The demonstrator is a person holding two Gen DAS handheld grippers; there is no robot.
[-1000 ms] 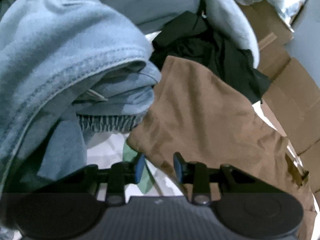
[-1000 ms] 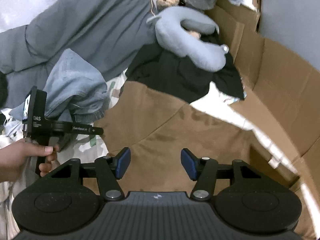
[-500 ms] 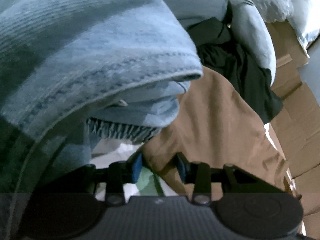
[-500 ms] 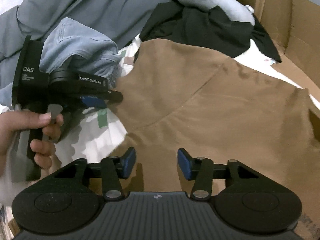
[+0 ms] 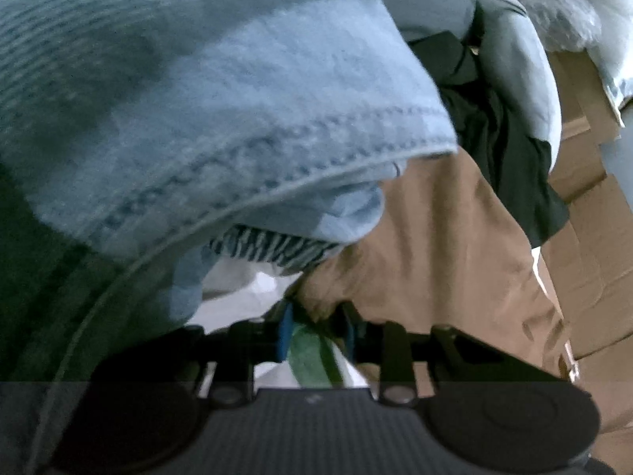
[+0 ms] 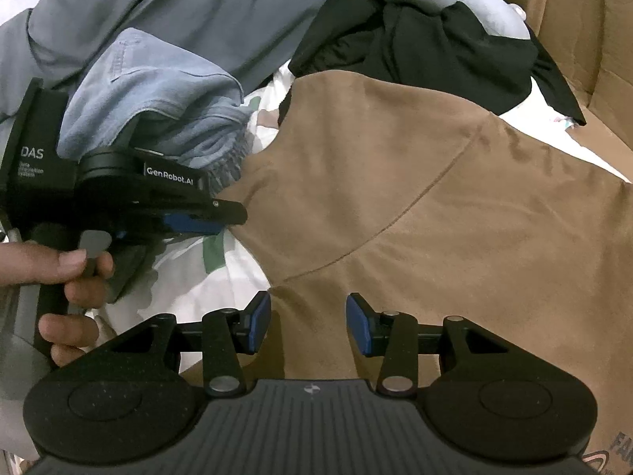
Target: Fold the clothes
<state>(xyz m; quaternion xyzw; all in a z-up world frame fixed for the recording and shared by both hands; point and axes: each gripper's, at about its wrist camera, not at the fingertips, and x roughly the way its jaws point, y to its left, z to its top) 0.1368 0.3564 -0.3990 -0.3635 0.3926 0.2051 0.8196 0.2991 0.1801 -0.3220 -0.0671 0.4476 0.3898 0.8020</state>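
Observation:
A brown garment [image 6: 435,198] lies spread on the bedding, and its left corner [image 5: 316,308] bunches up between the fingers of my left gripper [image 5: 316,332]. Those jaws are closing on the corner, with a gap still showing beside the blue pads. In the right wrist view a hand [image 6: 71,273] holds the left gripper [image 6: 229,217] at the garment's left edge. My right gripper [image 6: 308,324] hovers low over the brown garment's near part. Its jaws stand apart, with the cloth under them and nothing pinched.
A light blue denim garment [image 5: 198,118] hangs over the left gripper and fills that view's upper left. Behind lie a black garment [image 6: 415,39], a grey neck pillow [image 5: 514,59] and grey clothing [image 6: 198,0]. Cardboard [image 6: 573,19] walls the right side. White patterned sheet [image 6: 190,277] shows at left.
The left gripper slid up to the brown corner and its jaws narrowed around it. The right gripper dropped toward the brown garment and its jaws came closer together.

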